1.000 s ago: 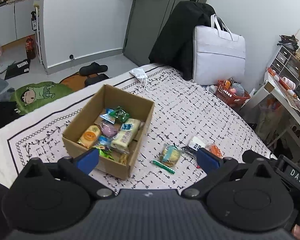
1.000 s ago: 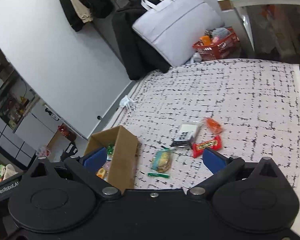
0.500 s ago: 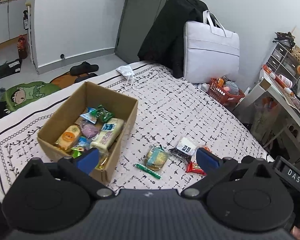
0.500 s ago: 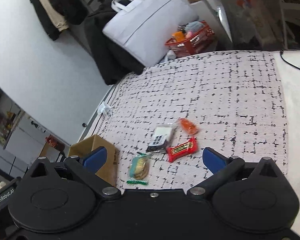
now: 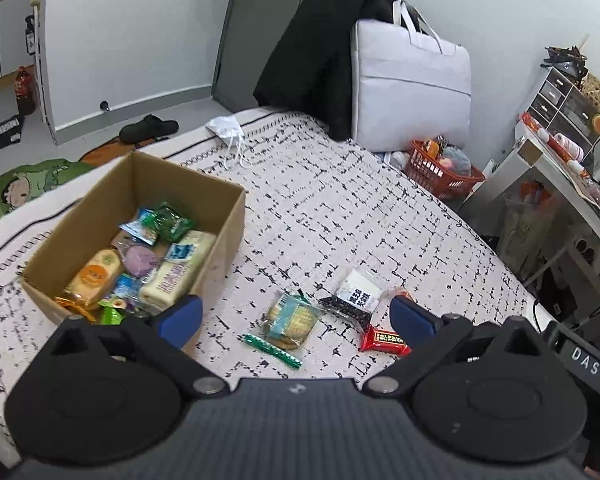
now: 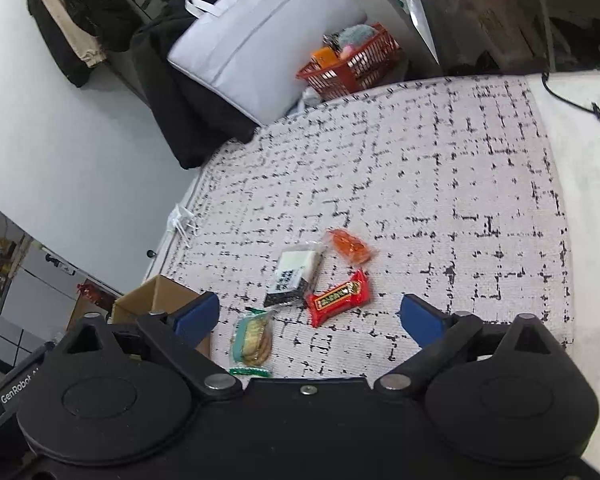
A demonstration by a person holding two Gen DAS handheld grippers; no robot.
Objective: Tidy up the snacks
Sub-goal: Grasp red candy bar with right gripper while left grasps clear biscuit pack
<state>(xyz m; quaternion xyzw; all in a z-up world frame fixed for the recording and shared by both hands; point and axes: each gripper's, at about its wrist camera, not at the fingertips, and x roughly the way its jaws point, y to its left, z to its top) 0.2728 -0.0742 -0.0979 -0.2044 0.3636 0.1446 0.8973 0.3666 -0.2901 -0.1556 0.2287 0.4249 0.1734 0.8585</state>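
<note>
An open cardboard box (image 5: 220, 216) holding several snack packs stands on the patterned bed cover at the left. Loose snacks lie to its right: a clear pack of crackers (image 5: 290, 320), a thin green stick (image 5: 274, 351), a black-and-white packet (image 5: 352, 298) and a red bar (image 5: 382, 340). My left gripper (image 5: 296, 316) hovers open just above the crackers. In the right wrist view the red bar (image 6: 338, 298), the black-and-white packet (image 6: 294, 278), an orange pack (image 6: 350, 246) and the crackers (image 6: 252, 340) lie ahead. My right gripper (image 6: 310, 316) is wide, its jaws closing, nothing pressed between them.
A white tote bag (image 5: 412, 80) and a black coat (image 5: 312, 52) lean at the far end of the bed. A red basket (image 5: 440, 168) sits on the floor beside a white desk (image 5: 556, 168). A face mask (image 5: 226, 126) lies near the bed's far edge.
Both grippers have come forward and down toward the loose snacks, which look larger and nearer. In the left wrist view the box has slid left. The right gripper's blue pads stand slightly closer together.
</note>
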